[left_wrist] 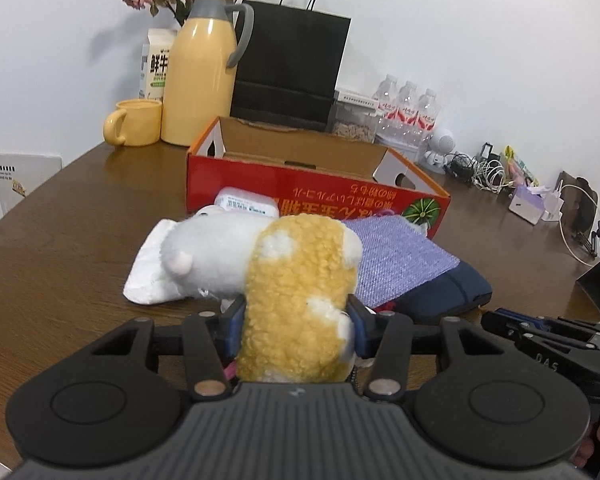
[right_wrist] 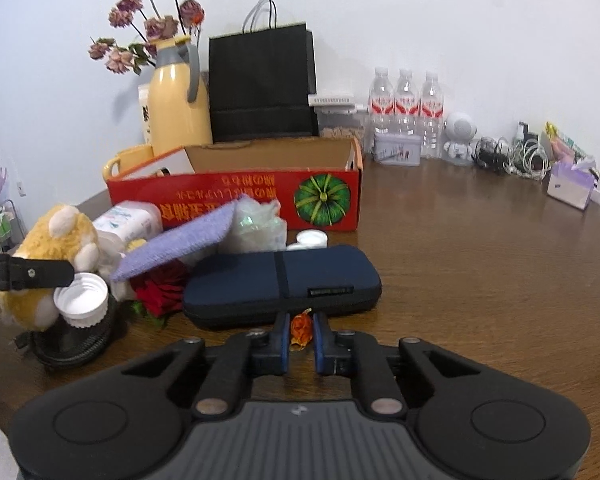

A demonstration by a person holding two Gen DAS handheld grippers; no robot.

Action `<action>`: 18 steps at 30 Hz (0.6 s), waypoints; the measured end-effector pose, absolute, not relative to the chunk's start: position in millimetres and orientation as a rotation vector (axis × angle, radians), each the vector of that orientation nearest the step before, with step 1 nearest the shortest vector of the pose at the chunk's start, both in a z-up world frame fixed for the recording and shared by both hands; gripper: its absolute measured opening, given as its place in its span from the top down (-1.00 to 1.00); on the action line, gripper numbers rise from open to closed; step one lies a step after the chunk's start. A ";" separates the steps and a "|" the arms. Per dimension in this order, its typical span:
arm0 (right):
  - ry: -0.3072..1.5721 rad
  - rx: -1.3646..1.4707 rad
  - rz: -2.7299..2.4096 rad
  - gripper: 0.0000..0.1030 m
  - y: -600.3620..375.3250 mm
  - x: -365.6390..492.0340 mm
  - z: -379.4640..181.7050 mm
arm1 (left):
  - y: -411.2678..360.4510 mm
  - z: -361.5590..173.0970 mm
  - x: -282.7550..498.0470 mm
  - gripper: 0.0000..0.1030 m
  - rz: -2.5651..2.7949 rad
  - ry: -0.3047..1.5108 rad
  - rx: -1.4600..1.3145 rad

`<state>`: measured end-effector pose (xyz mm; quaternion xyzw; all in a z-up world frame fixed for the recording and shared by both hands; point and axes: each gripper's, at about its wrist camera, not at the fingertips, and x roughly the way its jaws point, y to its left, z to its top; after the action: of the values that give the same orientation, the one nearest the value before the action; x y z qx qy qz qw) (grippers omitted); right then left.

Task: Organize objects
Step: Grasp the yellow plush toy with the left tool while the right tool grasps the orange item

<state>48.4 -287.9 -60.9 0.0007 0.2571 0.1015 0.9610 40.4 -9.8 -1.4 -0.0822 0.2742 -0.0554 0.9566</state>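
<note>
Left claw [left_wrist: 296, 320] clamped on yellow-and-white plush toy [left_wrist: 300, 300], pads pressed into its sides; toy's long axis ran away from camera, white head [left_wrist: 212, 256] turned left. Right claw [right_wrist: 300, 334] nearly closed on small orange dried flower [right_wrist: 301, 330], just in front of navy zip case [right_wrist: 284, 280], which lay crosswise. Both on brown wooden counter [right_wrist: 480, 280] before white wall, open red cardboard box [right_wrist: 236, 196] behind. White bottle cap [right_wrist: 82, 294] seen in right wrist view only; white pouch [left_wrist: 148, 272] under plush head in left only.
</note>
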 end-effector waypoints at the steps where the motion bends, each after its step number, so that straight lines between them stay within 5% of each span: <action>1: 0.509 0.000 0.208 0.79 -287.3 45.8 -57.1 | -9.8 0.1 38.8 0.02 -0.113 0.549 -0.163; 18: 0.433 -0.013 0.246 0.79 -276.1 40.7 -33.4 | -7.5 -11.7 55.8 0.02 -0.082 0.571 -0.137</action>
<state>40.7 -276.1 -33.4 -0.0065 0.2141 0.1219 0.9691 55.8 -7.5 -11.7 -0.0675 0.2814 -0.0404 0.9564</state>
